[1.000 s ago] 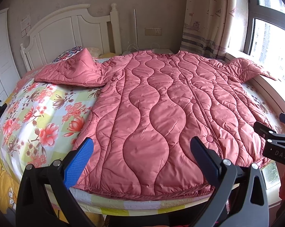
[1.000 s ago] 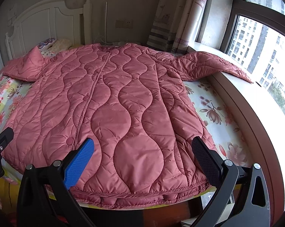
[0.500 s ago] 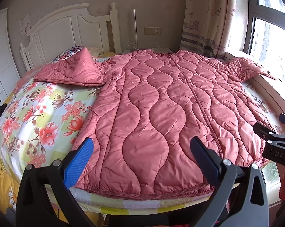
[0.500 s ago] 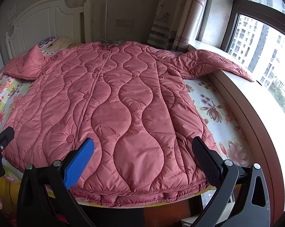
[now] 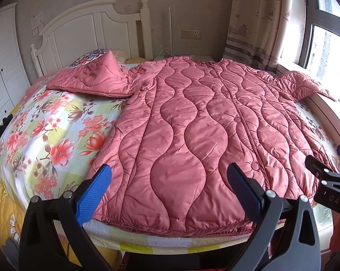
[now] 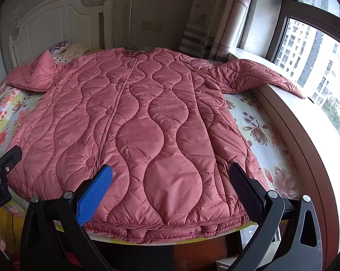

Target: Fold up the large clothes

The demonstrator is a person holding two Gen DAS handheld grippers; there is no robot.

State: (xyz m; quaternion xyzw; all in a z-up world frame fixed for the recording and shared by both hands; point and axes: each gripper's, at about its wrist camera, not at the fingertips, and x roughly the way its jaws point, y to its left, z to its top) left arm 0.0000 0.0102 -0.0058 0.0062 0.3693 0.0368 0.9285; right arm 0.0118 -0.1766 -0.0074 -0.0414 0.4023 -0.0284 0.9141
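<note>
A pink wave-quilted coat (image 5: 192, 135) lies on a floral sheet (image 5: 52, 135) of red, green and white.

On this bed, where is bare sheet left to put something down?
Bare floral bedsheet shows left of the pink quilted coat, below its folded sleeve, and a narrower strip beside the windowsill. The middle is covered.

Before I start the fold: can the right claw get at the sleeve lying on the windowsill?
Probably yes: the right claw is open at the hem, and nothing lies between it and the sleeve on the windowsill.
</note>
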